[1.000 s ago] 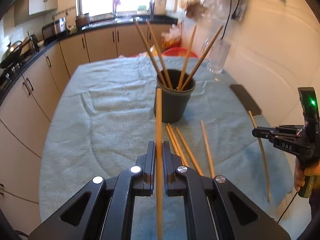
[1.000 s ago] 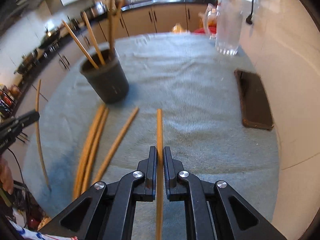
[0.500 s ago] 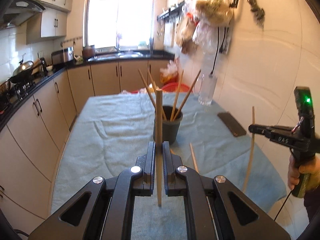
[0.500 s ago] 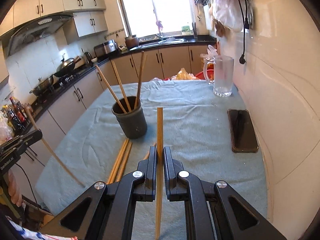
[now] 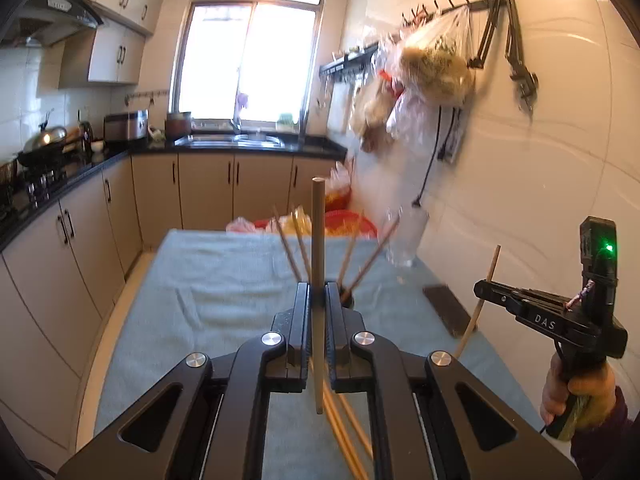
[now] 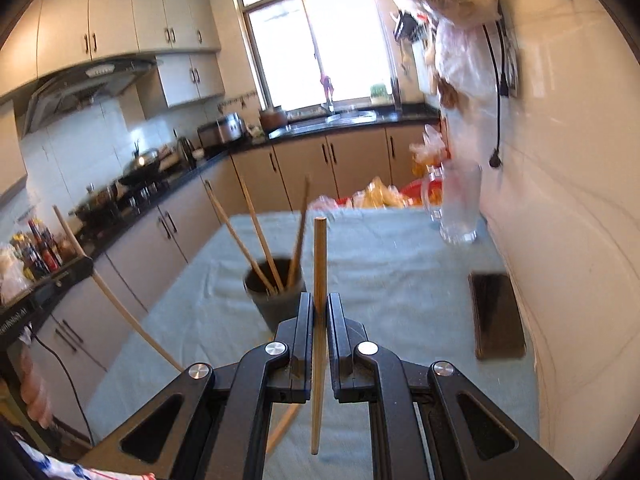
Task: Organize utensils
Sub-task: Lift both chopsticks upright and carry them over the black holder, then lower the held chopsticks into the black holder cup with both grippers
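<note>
Well, each gripper has a wooden chopstick clamped upright between its jaws. The left gripper (image 5: 318,298) pinches the left chopstick (image 5: 317,240) near its middle, so the stick runs from 12 o'clock above the fingers down to 6 o'clock between the black arms. The right gripper (image 6: 320,308) is closed the same way on the right chopstick (image 6: 319,260). Both sticks hang in the air above the table (image 6: 380,264), which is covered in a pale blue cloth. On that cloth, at about 10 o'clock from the right gripper's fingertips, stands the dark cup (image 6: 272,300) with several chopsticks (image 6: 256,236) leaning out of it at different angles; in the left wrist view the cup is mostly hidden behind the fingers and only the leaning sticks show. A few loose chopsticks (image 5: 344,432) lie on the cloth below the left gripper (blurred, so I can't count them). At 3 o'clock in the right view a dark flat phone (image 6: 498,316) lies near the tiled wall, and at 1 o'clock a clear glass pitcher (image 6: 460,204) stands by the table's far edge. Farther out, a counter with a sink (image 5: 232,141) runs under the bright window (image 5: 252,60), and plastic bags (image 5: 432,68) hang from wall hooks at 2 o'clock.
</note>
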